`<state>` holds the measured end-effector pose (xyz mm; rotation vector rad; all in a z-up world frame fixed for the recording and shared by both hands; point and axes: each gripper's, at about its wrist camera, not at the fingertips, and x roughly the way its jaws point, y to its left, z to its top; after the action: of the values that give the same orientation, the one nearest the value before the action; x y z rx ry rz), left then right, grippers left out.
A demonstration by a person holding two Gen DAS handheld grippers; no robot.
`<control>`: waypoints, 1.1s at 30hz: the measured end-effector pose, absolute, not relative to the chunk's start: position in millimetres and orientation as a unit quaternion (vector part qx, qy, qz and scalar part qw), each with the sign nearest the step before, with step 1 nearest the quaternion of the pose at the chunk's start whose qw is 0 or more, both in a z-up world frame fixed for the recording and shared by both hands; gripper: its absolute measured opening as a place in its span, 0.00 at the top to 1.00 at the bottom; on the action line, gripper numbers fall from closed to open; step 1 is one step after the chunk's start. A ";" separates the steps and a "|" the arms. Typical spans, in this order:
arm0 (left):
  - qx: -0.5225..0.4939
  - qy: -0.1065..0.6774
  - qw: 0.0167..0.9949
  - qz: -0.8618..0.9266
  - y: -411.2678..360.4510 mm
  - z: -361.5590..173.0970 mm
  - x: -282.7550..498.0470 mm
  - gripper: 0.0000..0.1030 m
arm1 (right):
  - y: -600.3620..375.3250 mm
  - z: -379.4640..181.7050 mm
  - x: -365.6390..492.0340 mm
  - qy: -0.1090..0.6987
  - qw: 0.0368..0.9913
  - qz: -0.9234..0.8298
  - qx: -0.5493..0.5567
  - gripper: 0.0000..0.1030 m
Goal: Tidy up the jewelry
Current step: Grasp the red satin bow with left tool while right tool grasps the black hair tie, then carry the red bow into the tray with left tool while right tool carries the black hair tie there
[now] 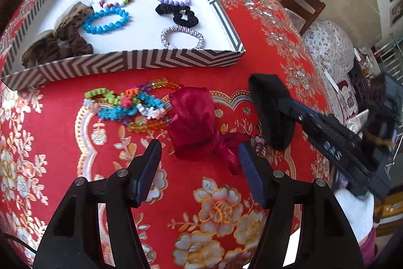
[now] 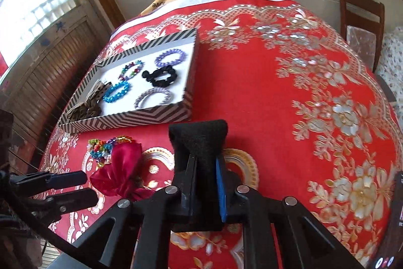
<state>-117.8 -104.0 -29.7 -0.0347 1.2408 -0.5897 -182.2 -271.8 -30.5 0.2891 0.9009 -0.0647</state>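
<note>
Your left gripper (image 1: 200, 158) holds its fingers spread wide around the red satin bow (image 1: 199, 121) on the surface. Your right gripper (image 2: 201, 143) pinches what looks like a black fabric piece (image 2: 199, 135) near the striped tray (image 1: 141, 61).

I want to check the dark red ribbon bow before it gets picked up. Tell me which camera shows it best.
The left wrist view: the dark red ribbon bow lies whole and large on the red tablecloth, just ahead of the open left gripper. The right wrist view shows the bow smaller, at the left side.
</note>
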 end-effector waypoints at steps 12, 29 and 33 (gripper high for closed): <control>0.001 0.585 0.770 -0.255 -132.5 -50.3 -111.2 0.68 | -281.2 -36.9 -184.1 0.441 0.880 0.003 0.176 0.56; -0.011 0.540 0.791 -0.289 -106.4 5.8 -114.3 0.88 | -285.2 -4.4 -185.2 0.404 0.893 0.037 0.192 0.91; 0.000 0.514 0.814 -0.272 -94.7 33.2 -101.8 0.88 | -279.9 11.6 -179.0 0.391 0.898 0.052 0.194 0.91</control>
<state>-101.8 -94.7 33.2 0.0004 1.0973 -0.5796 -179.0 -279.9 11.6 0.4014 0.8106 0.1070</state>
